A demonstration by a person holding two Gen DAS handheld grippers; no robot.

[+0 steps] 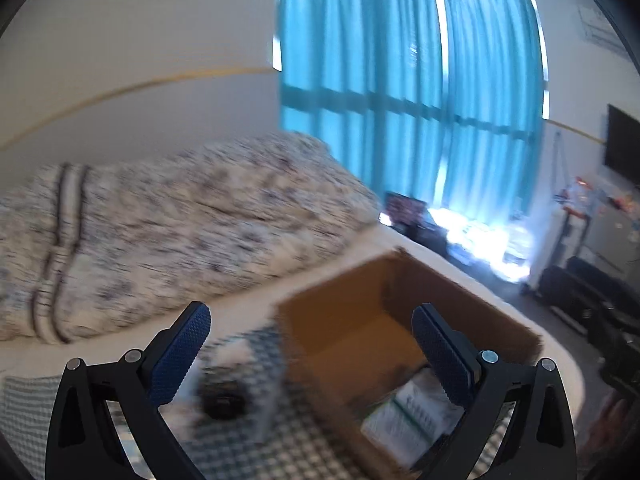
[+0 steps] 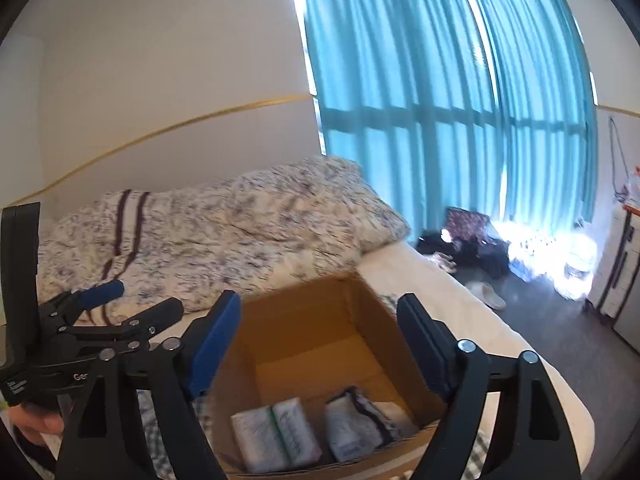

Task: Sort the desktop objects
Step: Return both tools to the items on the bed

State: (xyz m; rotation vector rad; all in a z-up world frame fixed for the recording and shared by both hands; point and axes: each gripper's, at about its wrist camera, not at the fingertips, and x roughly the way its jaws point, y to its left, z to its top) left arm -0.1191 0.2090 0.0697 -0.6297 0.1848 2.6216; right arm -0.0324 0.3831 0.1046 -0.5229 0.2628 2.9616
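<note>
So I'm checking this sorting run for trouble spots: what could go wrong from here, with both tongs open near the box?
1. The cardboard box sits on a soft bed near the mattress edge; a nudge could tip or slide it off.
2. The left tongs hover close beside the right tongs, so they might collide over the box.
3. The left wrist view is motion-blurred, so the dark object on the checked cloth could be misjudged and mis-grasped.

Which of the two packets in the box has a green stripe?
The left packet in the cardboard box; the right packet has dark edging instead.
</note>
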